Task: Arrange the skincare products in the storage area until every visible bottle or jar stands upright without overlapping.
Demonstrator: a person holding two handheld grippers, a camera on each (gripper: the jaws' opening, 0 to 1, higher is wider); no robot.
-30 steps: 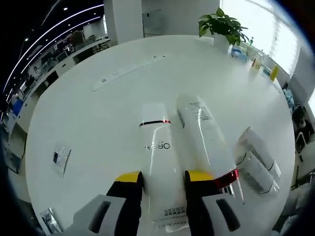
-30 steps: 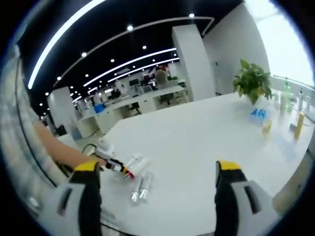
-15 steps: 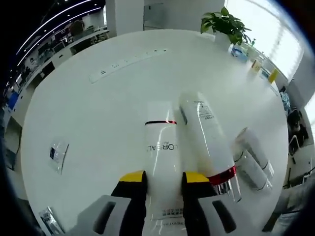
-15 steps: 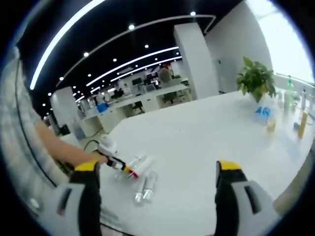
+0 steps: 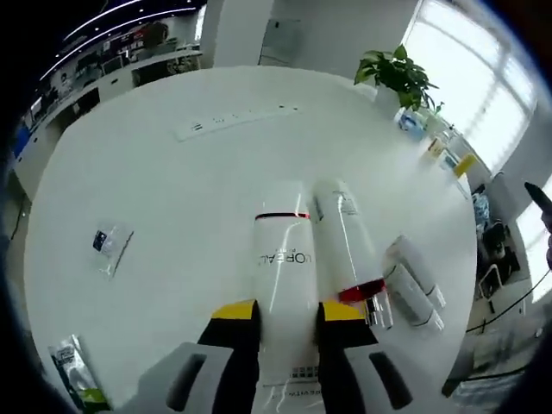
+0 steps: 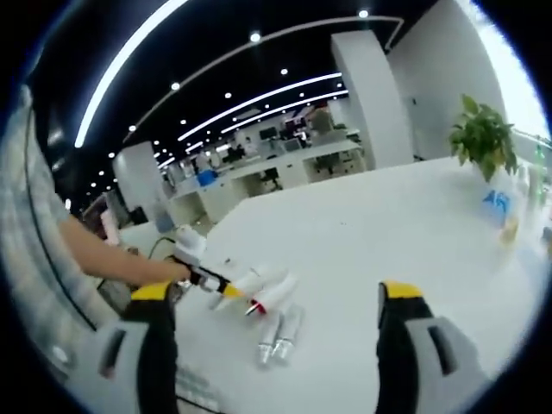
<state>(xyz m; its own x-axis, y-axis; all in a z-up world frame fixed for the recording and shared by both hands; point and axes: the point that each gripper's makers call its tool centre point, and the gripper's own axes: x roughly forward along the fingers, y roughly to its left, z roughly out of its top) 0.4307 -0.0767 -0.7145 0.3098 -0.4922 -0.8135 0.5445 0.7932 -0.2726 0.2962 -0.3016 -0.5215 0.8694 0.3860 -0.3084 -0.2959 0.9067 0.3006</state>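
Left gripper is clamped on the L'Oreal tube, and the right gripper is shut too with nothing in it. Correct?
Not quite. The left gripper is clamped on the L'Oreal tube, as the left gripper view shows. But the right gripper is open: in the right gripper view its jaws stand wide apart, with nothing between them.

the white l'oréal bottle bore a red band and grey lettering, the white bottle beside it a red collar, both on a white table, gripped by yellow-tipped black jaws, near a green plant.
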